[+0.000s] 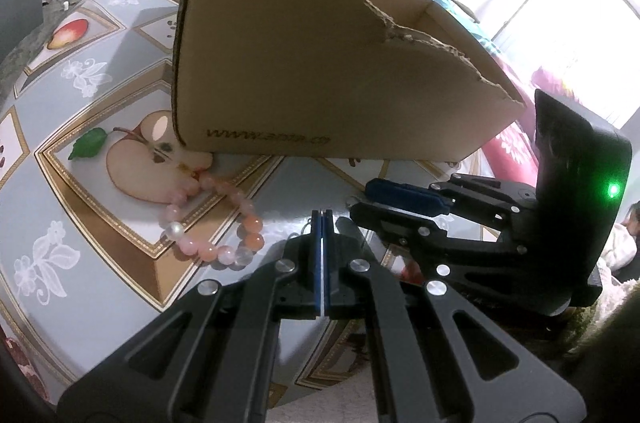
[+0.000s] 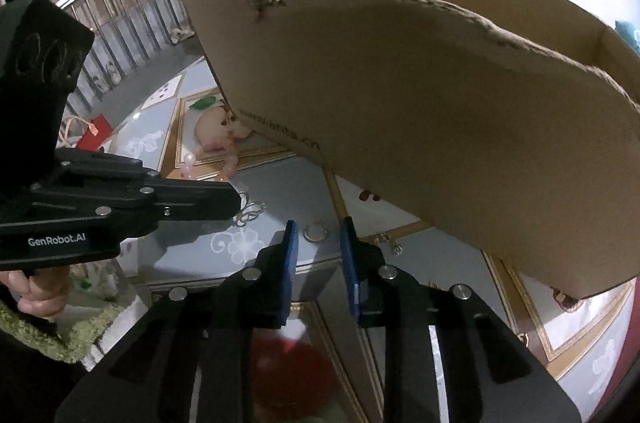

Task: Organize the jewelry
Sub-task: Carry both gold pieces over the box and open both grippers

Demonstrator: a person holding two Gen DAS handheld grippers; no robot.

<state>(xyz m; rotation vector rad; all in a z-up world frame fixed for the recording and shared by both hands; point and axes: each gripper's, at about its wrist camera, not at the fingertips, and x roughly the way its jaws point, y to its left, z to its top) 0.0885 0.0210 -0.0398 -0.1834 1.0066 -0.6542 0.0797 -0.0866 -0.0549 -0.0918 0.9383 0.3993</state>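
A torn cardboard box [image 1: 320, 63] with a ragged, fibrous top edge stands on the surface [image 1: 60, 183], a glossy cloth printed with apples and gold-bordered diamonds. At the box's seven o'clock corner lies a bracelet [image 1: 212, 223] of smooth round beads, pink, peach and pearly white, curled in a loose ring. The left gripper [image 1: 322, 219] has its blue-padded jaws pressed flat together, with nothing visible between them, just at four o'clock of the bracelet. Beside its tip lies a thin wire earring [image 2: 250, 213], looped and silvery. The right gripper [image 2: 318, 231] has its jaws a little apart, hovering around a small metal ring [image 2: 316, 232] that lies flat on the cloth; the pads do not touch it. Small studs [image 2: 394, 246] sit near the box's base.
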